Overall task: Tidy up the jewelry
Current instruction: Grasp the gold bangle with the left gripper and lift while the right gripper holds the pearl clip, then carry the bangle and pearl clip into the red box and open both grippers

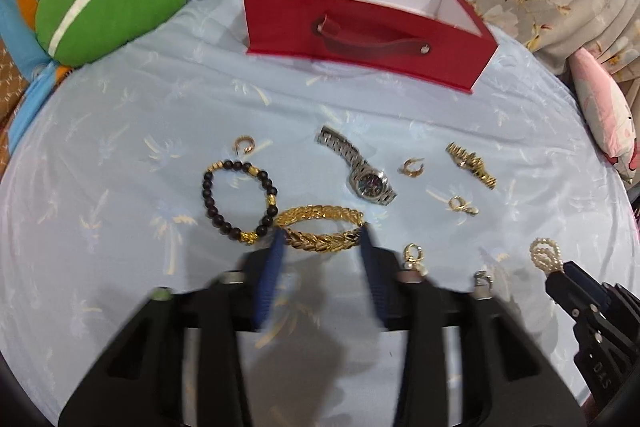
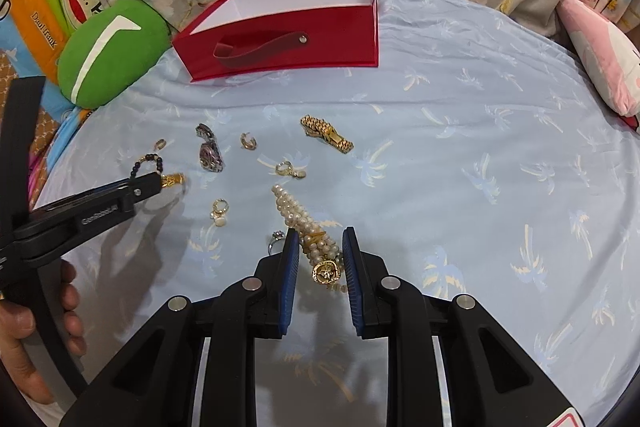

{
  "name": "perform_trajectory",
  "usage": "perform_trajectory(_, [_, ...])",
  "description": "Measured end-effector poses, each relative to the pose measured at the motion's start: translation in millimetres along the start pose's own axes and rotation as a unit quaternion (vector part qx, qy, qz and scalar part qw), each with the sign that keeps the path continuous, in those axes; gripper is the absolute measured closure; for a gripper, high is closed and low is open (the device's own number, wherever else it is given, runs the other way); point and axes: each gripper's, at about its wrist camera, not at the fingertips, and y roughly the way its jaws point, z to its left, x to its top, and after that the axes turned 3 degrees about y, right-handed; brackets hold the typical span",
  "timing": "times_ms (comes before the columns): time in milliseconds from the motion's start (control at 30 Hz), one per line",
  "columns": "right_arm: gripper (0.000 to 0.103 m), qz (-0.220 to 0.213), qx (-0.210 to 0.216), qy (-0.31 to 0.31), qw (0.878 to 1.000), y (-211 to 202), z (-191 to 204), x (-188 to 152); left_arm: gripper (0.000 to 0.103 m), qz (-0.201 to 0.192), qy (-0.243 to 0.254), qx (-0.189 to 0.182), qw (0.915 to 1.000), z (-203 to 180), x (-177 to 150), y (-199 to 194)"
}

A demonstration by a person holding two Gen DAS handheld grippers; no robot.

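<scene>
Left hand-held gripper [image 1: 322, 239] is straddling the gold bracelet [image 1: 320, 229] on the blue bedsheet [image 1: 120, 187], its blurred jaws spread at the bracelet's two ends. Right hand-held gripper [image 2: 320, 247] is pinching the pearl bracelet [image 2: 298, 217]. Watches, rings and a beaded bracelet [image 1: 240, 201] are lying near the red box [image 1: 360, 39] behind.

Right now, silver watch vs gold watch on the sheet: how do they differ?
Colour: the silver watch is steel-toned, the gold watch yellow.
Size: the silver watch looks bulkier with a wider band; the gold watch is slimmer.
Face: the silver watch shows a dark round dial; the gold watch's dial is hard to make out.
Both lie loose on the blue sheet, outside the red box.
</scene>
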Motion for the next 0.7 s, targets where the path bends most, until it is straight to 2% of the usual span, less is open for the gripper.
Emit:
perform_trajectory(100, [0.082,-0.015,0.003,-0.008,1.000,-8,6,8,0.103,0.002,0.000,-0.019,0.9998,4,6,-12])
perform_trajectory(167, [0.082,-0.019,0.003,-0.011,1.000,-11,8,11,0.103,0.003,0.002,-0.016,0.9999,6,7,-15])
perform_trajectory(233, [0.082,-0.020,0.005,-0.010,1.000,-11,9,10,0.095,0.008,0.001,-0.017,0.9998,8,4,-13])
perform_trajectory(267, [0.082,-0.018,0.005,-0.009,1.000,-10,9,9,0.074,0.015,0.001,-0.016,0.9997,9,2,-9])
perform_trajectory(300, [0.082,-0.016,0.005,-0.009,1.000,-9,9,8,0.042,0.019,-0.001,-0.015,0.9997,9,0,-6])
perform_trajectory(333, [0.082,-0.014,0.006,-0.008,1.000,-8,9,7,0.032,0.019,-0.003,-0.010,0.9998,9,-1,-4])
perform_trajectory(400, [0.082,-0.009,0.006,-0.008,1.000,-6,10,4,0.030,0.004,-0.001,0.006,1.0000,6,-3,1])
perform_trajectory(667, [0.082,-0.001,0.003,-0.004,1.000,0,8,2,0.031,0.030,0.046,0.021,0.9983,-18,-3,51])
perform_trajectory(700, [0.082,-0.001,0.003,-0.002,1.000,0,7,2,0.034,0.032,0.048,0.023,0.9981,-20,-3,54])
